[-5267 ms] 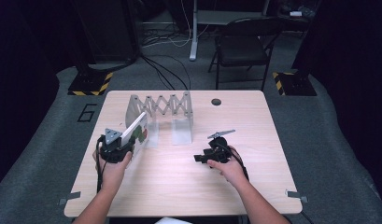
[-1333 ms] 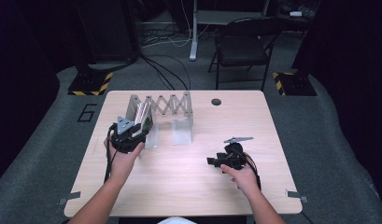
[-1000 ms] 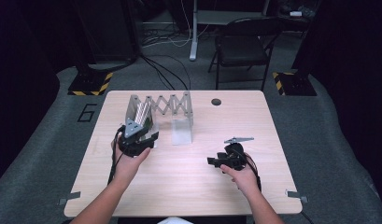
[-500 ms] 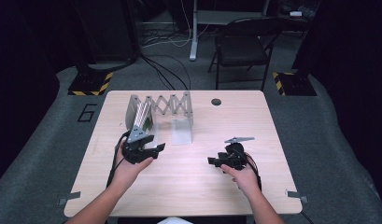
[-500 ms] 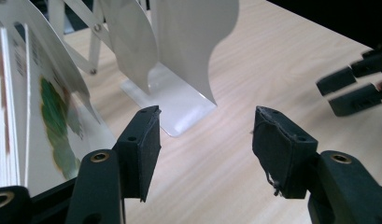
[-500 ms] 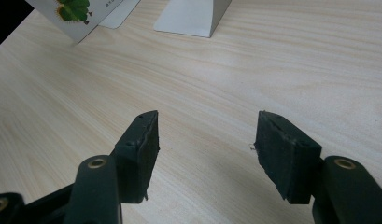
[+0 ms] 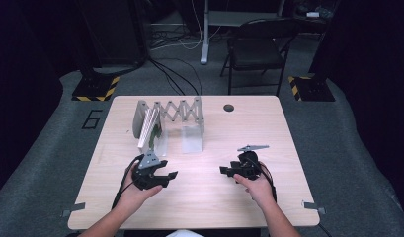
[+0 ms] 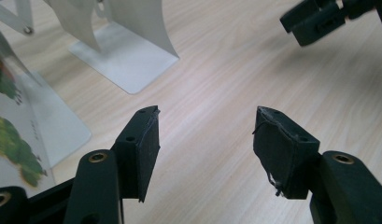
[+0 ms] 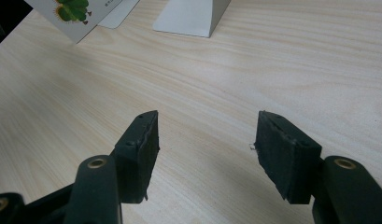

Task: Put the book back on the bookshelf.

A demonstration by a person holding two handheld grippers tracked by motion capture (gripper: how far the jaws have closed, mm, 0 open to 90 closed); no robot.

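**Ana:** High view first: where is the book?

**Ben:** The book (image 7: 149,129) stands on edge in the expandable metal rack (image 7: 177,111), in its left bay, at about eleven o'clock on the table (image 7: 268,128). It leans slightly against the rack's left end plate. A green picture shows on its cover, clearer in the left gripper view (image 8: 11,144).

**Ana:** And the left gripper?

**Ben:** The left gripper (image 7: 166,176) is at about seven o'clock, just below the rack and apart from the book. Its jaws have just been opening; in its own view (image 8: 205,140) they stand apart with bare wood between them.

**Ana:** Is it resting on the table?

**Ben:** Hard to say from above; it looks low over the wood, perhaps just touching.

**Ana:** The right gripper?

**Ben:** The right gripper (image 7: 225,171) is at about five o'clock, pointing toward nine o'clock at the left one. Its jaws have also just been opening and are spread in its own view (image 9: 207,140), nothing between them. Its jaw tips show at one o'clock in the left gripper view (image 8: 314,23).

**Ana:** Anything else on the table?

**Ben:** A dark round hole (image 7: 228,107) near the far edge, at about twelve o'clock.
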